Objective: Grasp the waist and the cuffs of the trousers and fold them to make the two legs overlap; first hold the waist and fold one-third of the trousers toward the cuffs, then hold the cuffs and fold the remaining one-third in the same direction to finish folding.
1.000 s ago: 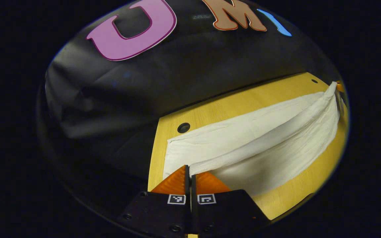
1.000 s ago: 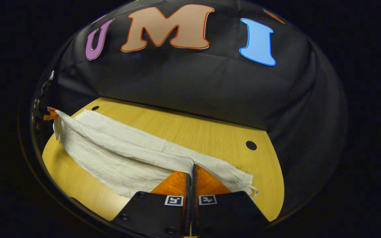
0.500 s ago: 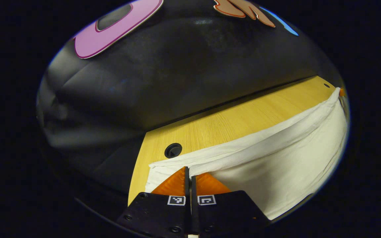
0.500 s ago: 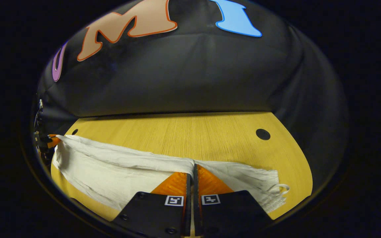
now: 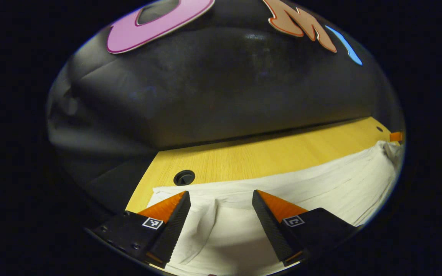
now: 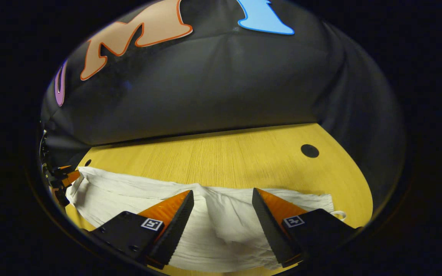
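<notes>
White trousers lie flat on the table, beneath both grippers. Left gripper and right gripper have jaws spread apart, gripping nothing. Beyond the cloth, bare wooden surface reaches the booth wall.

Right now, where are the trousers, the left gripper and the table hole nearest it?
trousers (image 5: 301, 188), left gripper view, flat cloth on the table.
left gripper (image 5: 221, 197), left gripper view, midway between its open fingertips.
table hole (image 5: 184, 178), left gripper view, its dark centre.
</notes>
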`<move>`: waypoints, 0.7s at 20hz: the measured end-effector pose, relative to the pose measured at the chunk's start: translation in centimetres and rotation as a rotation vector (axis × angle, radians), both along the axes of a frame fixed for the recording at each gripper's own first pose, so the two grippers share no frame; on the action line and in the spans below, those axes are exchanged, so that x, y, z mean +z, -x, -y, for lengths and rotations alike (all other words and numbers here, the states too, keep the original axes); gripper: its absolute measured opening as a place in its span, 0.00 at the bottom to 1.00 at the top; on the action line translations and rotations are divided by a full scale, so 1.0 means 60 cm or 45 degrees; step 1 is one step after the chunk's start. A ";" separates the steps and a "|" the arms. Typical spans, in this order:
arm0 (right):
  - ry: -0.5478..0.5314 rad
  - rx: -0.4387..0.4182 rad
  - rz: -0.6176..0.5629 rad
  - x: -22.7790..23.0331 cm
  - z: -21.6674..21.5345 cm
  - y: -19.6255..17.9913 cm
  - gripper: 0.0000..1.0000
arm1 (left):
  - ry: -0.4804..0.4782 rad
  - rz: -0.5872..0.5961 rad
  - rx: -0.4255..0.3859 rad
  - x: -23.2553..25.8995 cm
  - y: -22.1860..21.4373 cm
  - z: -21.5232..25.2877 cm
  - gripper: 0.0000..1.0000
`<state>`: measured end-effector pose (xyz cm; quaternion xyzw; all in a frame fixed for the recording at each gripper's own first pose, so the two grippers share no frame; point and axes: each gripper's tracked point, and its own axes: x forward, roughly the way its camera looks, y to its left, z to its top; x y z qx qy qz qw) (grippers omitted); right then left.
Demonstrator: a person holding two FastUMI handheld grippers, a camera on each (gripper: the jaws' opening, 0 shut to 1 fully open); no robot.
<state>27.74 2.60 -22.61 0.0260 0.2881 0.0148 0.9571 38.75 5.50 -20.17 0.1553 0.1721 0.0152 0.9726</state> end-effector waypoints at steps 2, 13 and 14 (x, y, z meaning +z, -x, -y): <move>-0.007 -0.035 0.041 0.039 0.032 0.021 0.97 | 0.043 0.042 -0.023 0.030 0.018 0.022 0.96; 0.128 -0.266 -0.004 0.075 0.290 0.197 0.97 | 0.243 0.107 -0.023 0.101 0.164 0.095 0.97; 0.127 -0.276 -0.024 0.064 0.299 0.205 0.93 | 0.227 0.107 -0.018 0.101 0.177 0.096 0.97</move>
